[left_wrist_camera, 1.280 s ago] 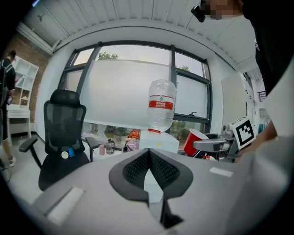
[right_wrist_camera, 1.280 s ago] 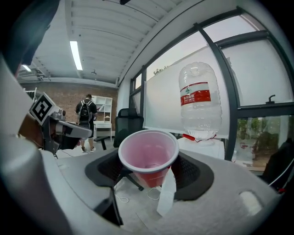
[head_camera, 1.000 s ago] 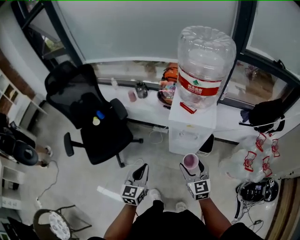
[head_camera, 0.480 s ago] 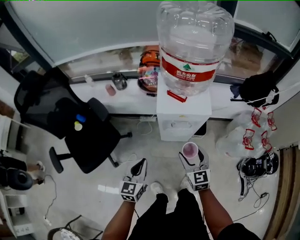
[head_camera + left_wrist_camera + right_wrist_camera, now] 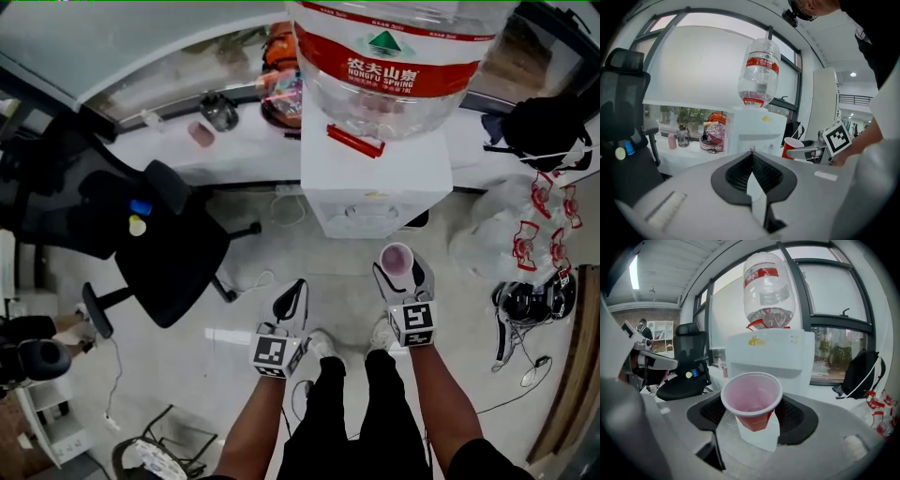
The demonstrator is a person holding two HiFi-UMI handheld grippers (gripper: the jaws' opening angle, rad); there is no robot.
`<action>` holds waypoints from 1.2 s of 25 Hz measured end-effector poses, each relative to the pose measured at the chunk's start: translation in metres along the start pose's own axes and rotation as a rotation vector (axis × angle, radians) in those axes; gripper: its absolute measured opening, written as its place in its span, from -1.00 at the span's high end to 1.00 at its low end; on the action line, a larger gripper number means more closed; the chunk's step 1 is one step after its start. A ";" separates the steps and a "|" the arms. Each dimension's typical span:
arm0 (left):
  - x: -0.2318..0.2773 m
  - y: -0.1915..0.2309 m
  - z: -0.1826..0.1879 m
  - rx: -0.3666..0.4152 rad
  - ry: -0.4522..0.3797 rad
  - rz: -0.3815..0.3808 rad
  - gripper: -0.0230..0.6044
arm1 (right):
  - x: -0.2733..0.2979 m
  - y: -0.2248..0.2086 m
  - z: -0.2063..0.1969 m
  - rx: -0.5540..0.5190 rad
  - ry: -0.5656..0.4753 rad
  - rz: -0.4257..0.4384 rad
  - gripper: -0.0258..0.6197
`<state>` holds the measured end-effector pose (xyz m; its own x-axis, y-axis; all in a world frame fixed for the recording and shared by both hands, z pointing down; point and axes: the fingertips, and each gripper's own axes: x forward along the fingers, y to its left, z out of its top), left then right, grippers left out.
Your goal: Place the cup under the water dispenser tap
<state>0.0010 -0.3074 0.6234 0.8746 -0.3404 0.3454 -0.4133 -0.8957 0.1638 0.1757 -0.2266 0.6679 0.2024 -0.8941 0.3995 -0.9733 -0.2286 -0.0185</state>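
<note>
Left gripper jaws pressed together, empty; right gripper clamps the upright red cup. Bare floor separates both from the water dispenser ahead; office chair stands off left

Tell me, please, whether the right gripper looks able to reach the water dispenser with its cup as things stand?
Probably yes. The right gripper holds the cup upright, facing the water dispenser, and only bare floor lies between them. The chair stands well off to the left.
</note>
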 end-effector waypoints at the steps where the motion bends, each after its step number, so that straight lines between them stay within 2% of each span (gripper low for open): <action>1: 0.007 0.002 -0.006 0.004 -0.001 0.001 0.87 | 0.008 -0.006 -0.009 0.010 0.003 -0.008 -0.08; 11: 0.064 0.018 -0.065 0.023 0.029 0.004 0.87 | 0.082 -0.046 -0.097 0.016 0.049 -0.004 -0.08; 16: 0.080 0.020 -0.088 0.028 -0.027 -0.002 0.87 | 0.114 -0.059 -0.131 0.071 0.057 -0.016 -0.08; 20: 0.083 0.019 -0.093 -0.004 0.007 0.009 0.87 | 0.139 -0.061 -0.144 0.058 0.063 -0.016 -0.08; 23: 0.085 0.019 -0.100 0.009 -0.033 -0.007 0.87 | 0.152 -0.063 -0.147 0.052 0.070 -0.026 -0.08; 28: 0.080 0.019 -0.123 -0.022 0.066 0.015 0.87 | 0.161 -0.071 -0.156 0.088 0.091 -0.082 -0.10; 30: 0.078 0.016 -0.126 -0.019 0.055 0.001 0.87 | 0.164 -0.073 -0.156 0.106 0.081 -0.098 -0.10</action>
<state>0.0311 -0.3128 0.7692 0.8591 -0.3241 0.3961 -0.4190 -0.8898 0.1809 0.2632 -0.2965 0.8775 0.2827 -0.8326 0.4763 -0.9316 -0.3566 -0.0703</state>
